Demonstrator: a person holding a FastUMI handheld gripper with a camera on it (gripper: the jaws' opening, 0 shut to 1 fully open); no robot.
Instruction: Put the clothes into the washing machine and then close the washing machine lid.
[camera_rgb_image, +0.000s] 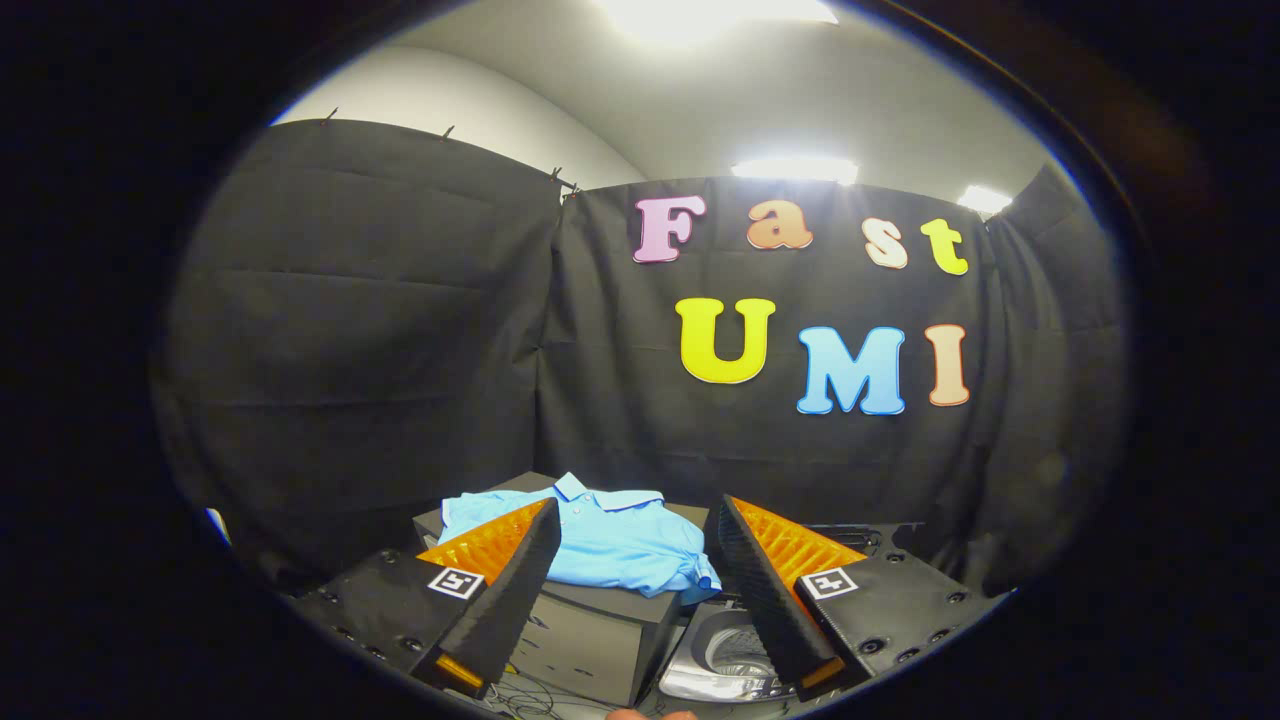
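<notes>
Gripper (632, 520) held wide apart above the booth's work area, grasping nothing.

The black cloth wall (400, 330) rises behind everything under bright ceiling lights (795, 168). Below it a dark box-like stand (600, 625) carries a light blue polo shirt (610, 545), lying flat with its collar towards the wall; the shirt sits beyond the fingers and in the gap between them, one sleeve hanging over the stand's edge. Just beside the stand, under the right finger, the washing machine (720, 660) shows its open, pale drum rim. A few thin cables (530, 700) trail at the stand's foot.
</notes>
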